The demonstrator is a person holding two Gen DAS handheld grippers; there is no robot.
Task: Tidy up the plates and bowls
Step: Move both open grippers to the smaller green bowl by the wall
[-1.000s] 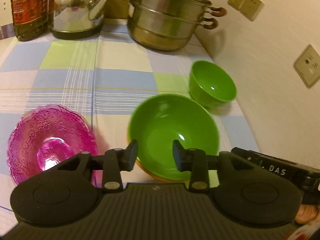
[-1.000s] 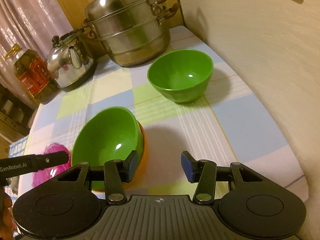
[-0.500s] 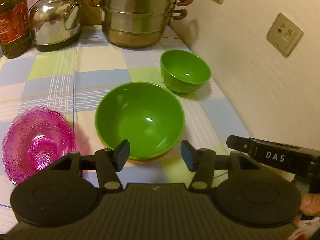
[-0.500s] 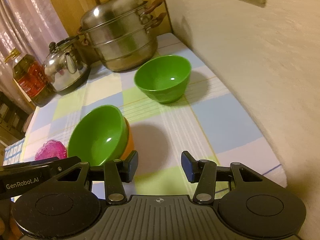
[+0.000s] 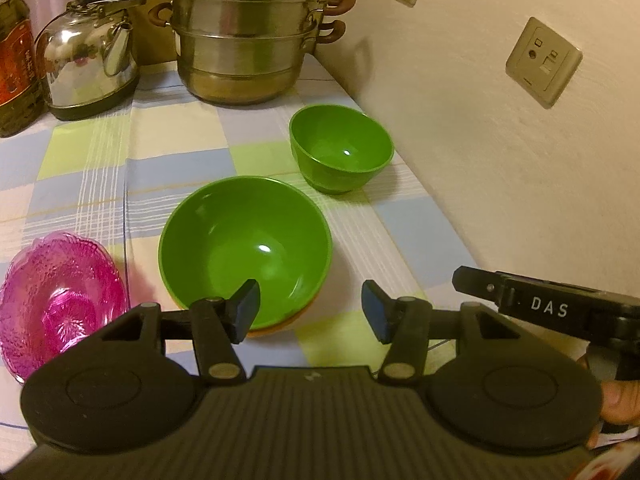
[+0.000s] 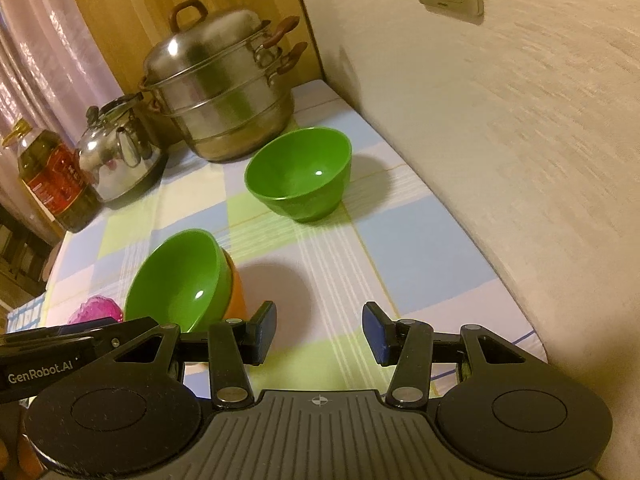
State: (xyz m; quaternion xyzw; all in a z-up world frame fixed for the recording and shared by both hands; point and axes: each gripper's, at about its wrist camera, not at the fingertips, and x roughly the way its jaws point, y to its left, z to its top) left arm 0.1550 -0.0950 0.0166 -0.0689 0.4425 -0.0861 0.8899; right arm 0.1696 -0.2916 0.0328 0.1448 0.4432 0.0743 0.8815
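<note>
Bowl (image 5: pixel 246 250) just beyond empty left gripper (image 5: pixel 310 312)

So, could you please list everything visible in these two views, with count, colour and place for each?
large bowl: one, green, mid-table, nested in an orange bowl
orange bowl: one, orange, under the large bowl, only its edge showing
small bowl: one, green, near the wall, standing alone
glass dish: one, pink, left edge of the table
steamer pot: one, steel, back of the table
kettle: one, steel, left of the pot
oil bottle: one, amber with red label, far left
tablecloth: one, checked pastel
wall sockets: several, beige, right wall
left gripper: one, black, open, empty
right gripper: one, black, open, empty
</note>
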